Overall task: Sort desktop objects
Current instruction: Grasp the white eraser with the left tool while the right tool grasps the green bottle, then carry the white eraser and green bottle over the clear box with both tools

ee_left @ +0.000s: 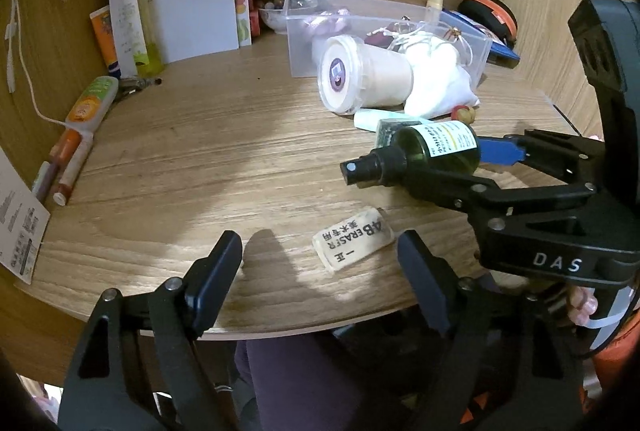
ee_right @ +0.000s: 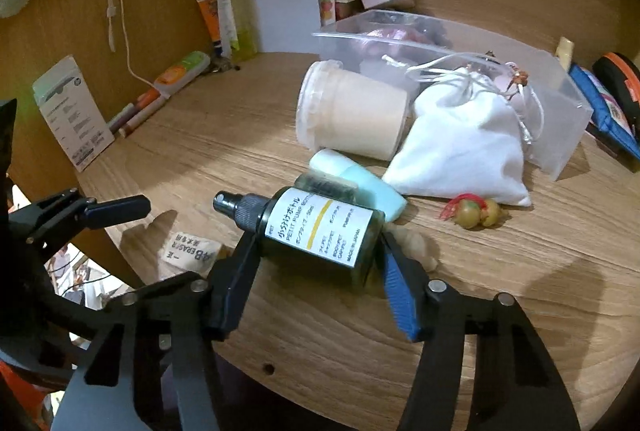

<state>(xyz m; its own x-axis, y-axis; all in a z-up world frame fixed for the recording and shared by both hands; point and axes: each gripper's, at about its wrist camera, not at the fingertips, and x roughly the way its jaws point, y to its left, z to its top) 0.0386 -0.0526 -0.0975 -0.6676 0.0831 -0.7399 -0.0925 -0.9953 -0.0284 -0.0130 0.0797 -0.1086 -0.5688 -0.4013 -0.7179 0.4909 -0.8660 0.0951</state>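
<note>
My right gripper [ee_right: 316, 251] is shut on a dark green spray bottle [ee_right: 316, 231] with a white label, holding it sideways just above the desk; the bottle also shows in the left wrist view [ee_left: 432, 151]. My left gripper [ee_left: 320, 263] is open and empty at the desk's front edge, with a white eraser [ee_left: 352, 243] lying between its fingers. The eraser also shows in the right wrist view [ee_right: 192, 253]. A clear plastic bin [ee_left: 384, 15] stands at the back right with small items inside.
A white lidded cup [ee_left: 364, 75] lies on its side beside a white drawstring pouch [ee_right: 464, 143]. A pale green tube [ee_right: 360, 183] and a small toy [ee_right: 476, 213] lie near the bottle. Markers [ee_left: 68, 167], a yellow bottle [ee_left: 140, 19] and papers line the left and back.
</note>
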